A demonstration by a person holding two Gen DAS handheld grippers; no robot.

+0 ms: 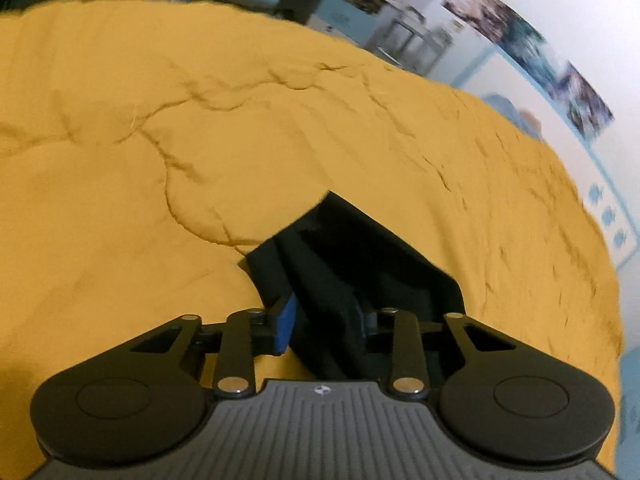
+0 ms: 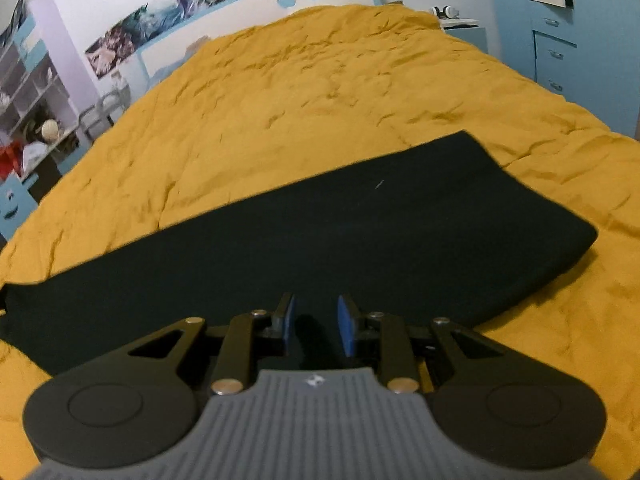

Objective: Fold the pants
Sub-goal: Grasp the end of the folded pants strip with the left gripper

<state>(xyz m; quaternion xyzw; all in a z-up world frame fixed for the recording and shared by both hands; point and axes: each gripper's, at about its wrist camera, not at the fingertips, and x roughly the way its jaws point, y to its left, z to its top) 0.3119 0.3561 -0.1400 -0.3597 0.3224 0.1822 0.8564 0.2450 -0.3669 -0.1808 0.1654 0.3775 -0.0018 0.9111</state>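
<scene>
Two tools at work, no fold finished yet. Right tool (image 2: 316, 324): blue pads parted, poised just over the black pants (image 2: 320, 232), gripping nothing. Left tool (image 1: 324, 328): dark cloth bunched between the jaws, one pad hidden, so cannot tell whether clamped. Pants laid flat in a long band across the yellow bedspread (image 2: 304, 92). Likely next: pinch an edge with each tool, lift together, carry over evenly. Beyond, blue-trimmed headboard (image 2: 260, 8), posters (image 2: 160, 20), shelves (image 2: 28, 92), blue drawers (image 2: 560, 52).
</scene>
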